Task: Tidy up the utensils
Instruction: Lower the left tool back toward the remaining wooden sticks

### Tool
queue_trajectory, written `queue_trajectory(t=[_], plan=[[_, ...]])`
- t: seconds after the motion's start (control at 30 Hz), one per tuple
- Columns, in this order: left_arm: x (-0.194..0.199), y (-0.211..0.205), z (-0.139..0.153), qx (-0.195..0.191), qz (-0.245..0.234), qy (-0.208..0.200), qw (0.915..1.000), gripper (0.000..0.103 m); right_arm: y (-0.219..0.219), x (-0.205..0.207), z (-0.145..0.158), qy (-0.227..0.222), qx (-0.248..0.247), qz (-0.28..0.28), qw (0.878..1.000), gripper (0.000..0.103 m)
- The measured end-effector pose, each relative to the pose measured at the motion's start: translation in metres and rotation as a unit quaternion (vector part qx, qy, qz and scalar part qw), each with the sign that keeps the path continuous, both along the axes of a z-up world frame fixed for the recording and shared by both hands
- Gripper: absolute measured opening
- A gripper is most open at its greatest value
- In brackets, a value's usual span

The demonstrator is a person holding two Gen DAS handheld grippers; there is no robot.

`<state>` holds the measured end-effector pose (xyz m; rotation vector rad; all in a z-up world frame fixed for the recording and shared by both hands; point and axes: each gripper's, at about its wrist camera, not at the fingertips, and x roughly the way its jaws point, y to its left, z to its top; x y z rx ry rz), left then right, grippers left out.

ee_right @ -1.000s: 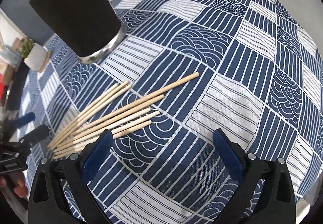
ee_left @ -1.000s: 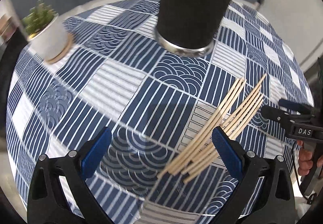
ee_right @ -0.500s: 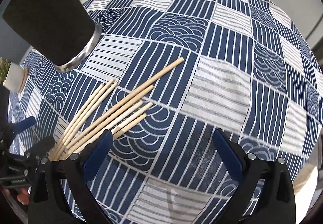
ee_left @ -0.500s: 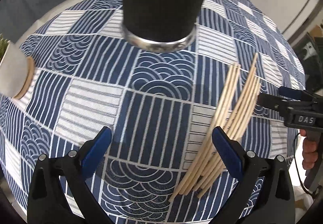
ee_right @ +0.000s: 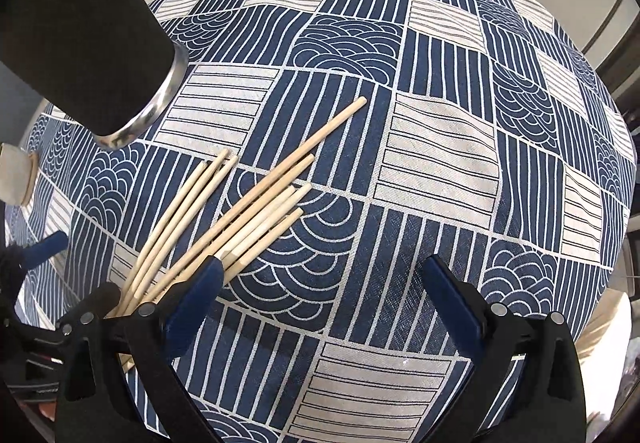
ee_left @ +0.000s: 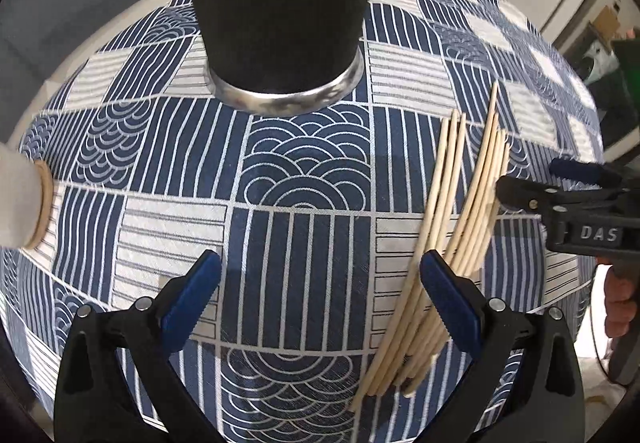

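Several wooden chopsticks (ee_left: 452, 227) lie fanned on the blue and white patterned tablecloth (ee_left: 296, 243); the right wrist view shows the chopsticks (ee_right: 256, 211) just left of centre. A tall black holder with a metal base ring (ee_left: 280, 3) stands upright behind them, and the same holder (ee_right: 84, 31) fills the upper left of the right wrist view. My left gripper (ee_left: 320, 279) is open over the cloth, its right finger above the chopsticks' near ends. My right gripper (ee_right: 320, 279) is open, its left finger over the chopsticks' nearer ends. Neither holds anything.
A white pot on a cork coaster (ee_left: 24, 203) sits at the table's left edge. The table's rim curves off close behind the holder and to the right. A hand (ee_left: 620, 303) holds the right gripper's handle.
My left gripper has swung right and closer, so the holder now stands dead ahead and the pot has slid to the left edge. My right gripper has moved in toward the chopsticks.
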<state>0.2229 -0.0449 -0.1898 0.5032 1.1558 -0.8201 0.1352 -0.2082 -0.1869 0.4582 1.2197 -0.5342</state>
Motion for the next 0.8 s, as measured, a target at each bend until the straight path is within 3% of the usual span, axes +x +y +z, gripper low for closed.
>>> queue_trajectory(t=[0.13,0.23,0.43,0.6,0.7,0.8], plan=[[-0.002,-0.007,-0.002,0.003,-0.015,-0.006,0.9999,0.099,0.003,-0.012,0.000,-0.010,-0.005,-0.015,1.000,0.095],[0.002,-0.009,-0.002,0.013,-0.025,-0.010,0.9996,0.099,0.003,-0.016,-0.003,0.016,-0.012,-0.017,1.000,0.095],[0.008,-0.015,-0.003,0.016,-0.039,-0.006,0.9991,0.099,-0.001,-0.026,0.001,-0.020,0.011,-0.038,0.999,0.095],[0.008,-0.015,-0.004,0.029,-0.042,-0.016,0.9986,0.099,0.004,-0.006,0.004,-0.038,0.026,-0.039,0.998,0.095],[0.010,-0.016,-0.004,0.028,-0.044,-0.015,0.9985,0.099,0.011,-0.002,0.000,-0.014,-0.009,-0.048,0.999,0.096],[0.009,-0.015,-0.004,0.021,-0.045,-0.021,0.9985,0.099,0.010,-0.017,0.000,-0.025,-0.018,-0.055,0.998,0.095]])
